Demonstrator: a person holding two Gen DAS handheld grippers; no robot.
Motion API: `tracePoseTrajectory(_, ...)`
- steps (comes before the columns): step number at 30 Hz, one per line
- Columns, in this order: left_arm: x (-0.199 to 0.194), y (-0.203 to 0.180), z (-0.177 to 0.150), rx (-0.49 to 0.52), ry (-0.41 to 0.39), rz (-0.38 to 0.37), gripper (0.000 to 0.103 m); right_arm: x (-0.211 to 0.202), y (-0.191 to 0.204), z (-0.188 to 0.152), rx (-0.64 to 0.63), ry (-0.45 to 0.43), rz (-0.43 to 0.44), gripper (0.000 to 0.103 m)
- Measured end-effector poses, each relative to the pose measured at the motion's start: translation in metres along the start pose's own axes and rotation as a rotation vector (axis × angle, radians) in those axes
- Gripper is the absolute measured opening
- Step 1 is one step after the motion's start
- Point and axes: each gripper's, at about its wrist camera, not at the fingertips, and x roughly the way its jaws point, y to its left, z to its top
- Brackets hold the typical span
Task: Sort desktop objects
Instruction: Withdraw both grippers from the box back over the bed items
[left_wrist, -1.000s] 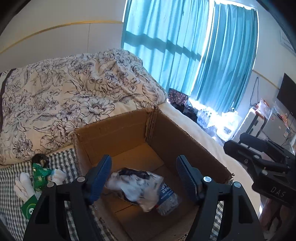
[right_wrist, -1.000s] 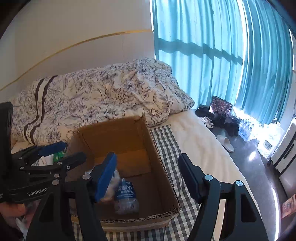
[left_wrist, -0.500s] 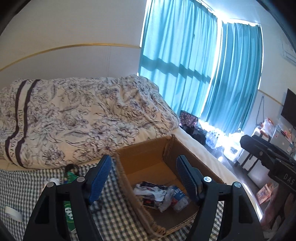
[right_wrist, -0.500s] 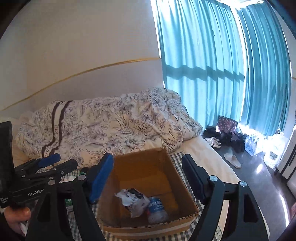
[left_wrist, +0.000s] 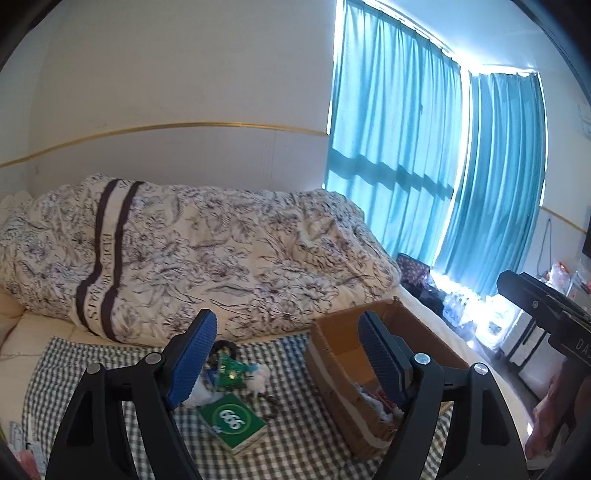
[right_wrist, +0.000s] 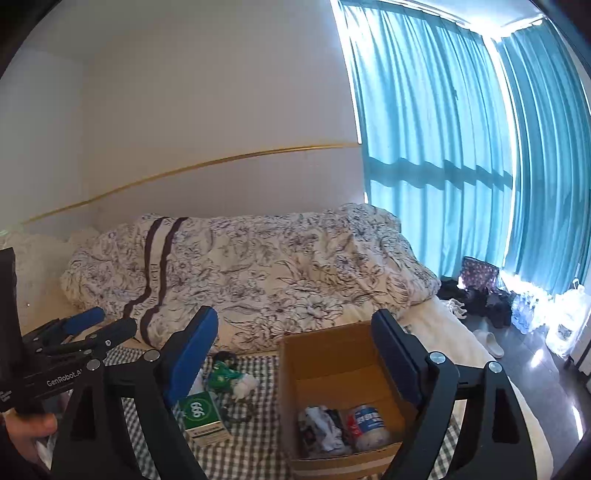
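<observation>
Both grippers, left gripper (left_wrist: 282, 363) & right gripper (right_wrist: 291, 360), are being held wide open w/ nothing gripped. Just beyond, green "666" box (right_wrist: 203, 415) & green packet (left_wrist: 231, 371) are lying unsorted on checked cloth (left_wrist: 295, 446), beside cardboard box (right_wrist: 332, 354) w/ crushed bottle (right_wrist: 365, 424) inside. Risk: soft bedding could be letting "666" box slide when pinched.

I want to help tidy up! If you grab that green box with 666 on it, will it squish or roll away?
The green box probably won't roll: it has flat sides and lies flat on the checked cloth. It looks like thin cardboard, so it's likely light and might dent under a hard squeeze. Its surface looks smooth, so it could slip a little between the fingers.
</observation>
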Motion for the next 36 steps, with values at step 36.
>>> tracePoseTrajectory(36, -0.073, 0.194, -0.019, -0.110, -0.071, 0.262, 0.103, 0.061, 0.147, -0.029, -0.058, 0.079, 0.178, 0.103)
